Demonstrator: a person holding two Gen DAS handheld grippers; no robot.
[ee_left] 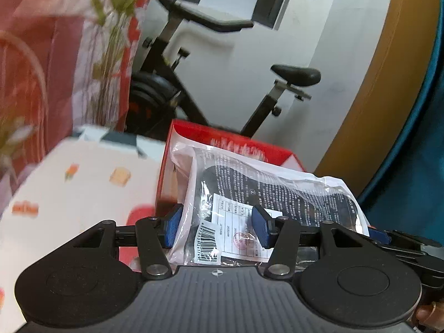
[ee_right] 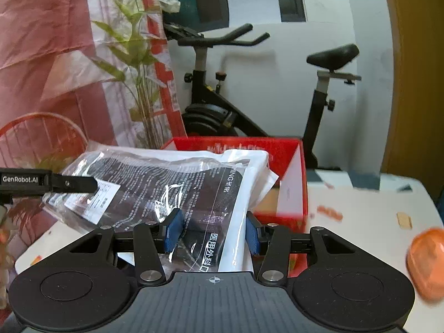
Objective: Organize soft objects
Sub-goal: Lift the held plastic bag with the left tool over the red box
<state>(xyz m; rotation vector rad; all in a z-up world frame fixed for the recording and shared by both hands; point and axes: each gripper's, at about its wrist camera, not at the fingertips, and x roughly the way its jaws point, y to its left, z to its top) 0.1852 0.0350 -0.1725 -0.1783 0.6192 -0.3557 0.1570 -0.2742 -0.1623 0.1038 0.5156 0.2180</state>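
Plastic mask packet sits clamped between the blue pads of my left hand-held gripper in the left wrist view, lifted above the white patterned table with the red box just behind it. From the right wrist view, my right hand-held gripper pinches the same packet's other end, and the red box lies open right beyond it. By my judgement the pickup is done; lowering the packet into the box remains, as does the orange object on the table.
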